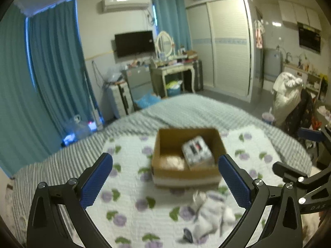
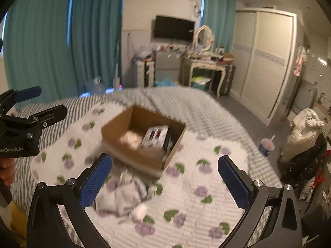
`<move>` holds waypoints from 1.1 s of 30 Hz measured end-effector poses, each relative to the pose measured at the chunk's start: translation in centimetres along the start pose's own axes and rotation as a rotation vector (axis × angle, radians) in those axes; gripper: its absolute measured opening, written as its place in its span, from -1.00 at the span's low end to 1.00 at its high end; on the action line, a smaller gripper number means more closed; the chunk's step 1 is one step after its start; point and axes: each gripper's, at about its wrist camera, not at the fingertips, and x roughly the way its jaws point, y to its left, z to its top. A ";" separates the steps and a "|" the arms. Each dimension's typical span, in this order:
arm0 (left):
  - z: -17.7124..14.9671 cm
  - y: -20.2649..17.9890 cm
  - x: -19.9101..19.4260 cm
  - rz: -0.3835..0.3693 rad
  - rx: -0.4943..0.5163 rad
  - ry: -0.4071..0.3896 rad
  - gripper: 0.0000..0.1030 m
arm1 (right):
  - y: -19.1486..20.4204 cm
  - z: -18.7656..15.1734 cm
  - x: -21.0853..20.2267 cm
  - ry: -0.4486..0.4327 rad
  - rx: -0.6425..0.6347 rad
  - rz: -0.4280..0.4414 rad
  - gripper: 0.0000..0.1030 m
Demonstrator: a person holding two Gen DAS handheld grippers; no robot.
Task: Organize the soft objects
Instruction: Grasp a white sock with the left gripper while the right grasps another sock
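Covering the bed (image 1: 206, 107), a floral quilt (image 1: 132, 186) carries a cardboard box (image 1: 186, 173) and crumpled socks (image 1: 211, 212); teal curtains (image 1: 55, 62) and a wardrobe (image 1: 227, 45) stand behind. Both grippers' fingers (image 1: 97, 177) (image 2: 233, 181) are spread wide, empty.

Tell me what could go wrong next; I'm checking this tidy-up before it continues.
1. The pale socks lie loose and spread on the blanket before the cardboard box; one pinch might lift only part.
2. The box already holds a white packet and a pale bundle, so space is tight.
3. Both grippers, left and right, are open and close together; they could collide.
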 end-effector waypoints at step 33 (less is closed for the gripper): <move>-15.8 -7.5 10.7 -0.092 0.014 0.338 0.97 | -0.8 -12.9 14.8 0.379 -0.039 0.284 -0.37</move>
